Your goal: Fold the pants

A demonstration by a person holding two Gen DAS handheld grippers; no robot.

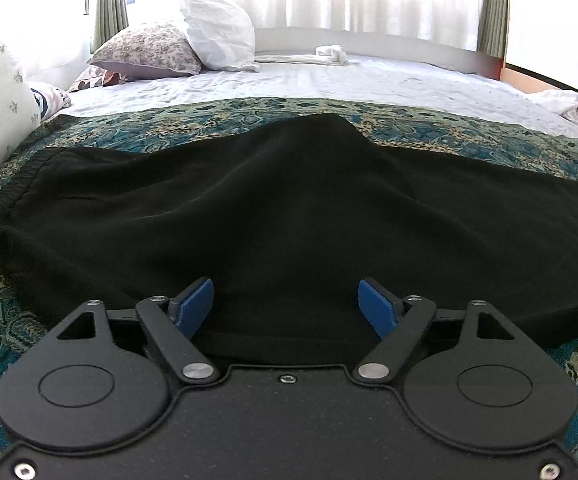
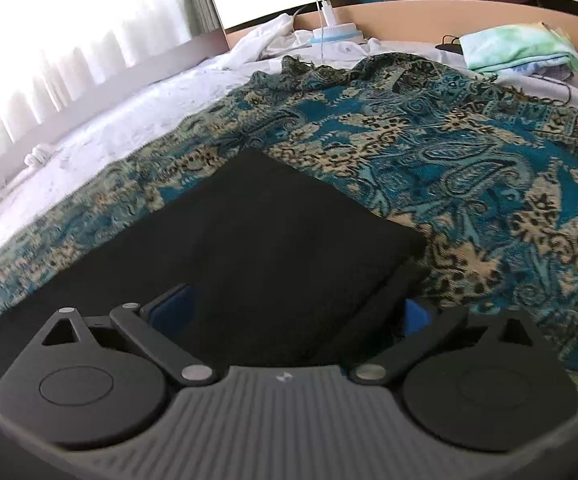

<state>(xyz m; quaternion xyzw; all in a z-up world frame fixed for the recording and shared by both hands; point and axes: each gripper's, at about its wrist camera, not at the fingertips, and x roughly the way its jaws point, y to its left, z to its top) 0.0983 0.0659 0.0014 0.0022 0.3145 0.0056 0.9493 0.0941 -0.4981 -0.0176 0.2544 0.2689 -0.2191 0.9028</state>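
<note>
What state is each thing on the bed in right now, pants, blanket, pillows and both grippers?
black pants: laid flat on the blanket, partly folded
patterned blanket: spread over the bed
pillows: stacked at the far left
left gripper: open, over the pants' near edge
right gripper: open, over the pants' end

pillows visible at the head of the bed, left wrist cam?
3: a white pillow propped upright, a floral pillow lying beside it, and a patterned pillow mostly hidden beneath the floral one. More may lie hidden behind these.
</note>
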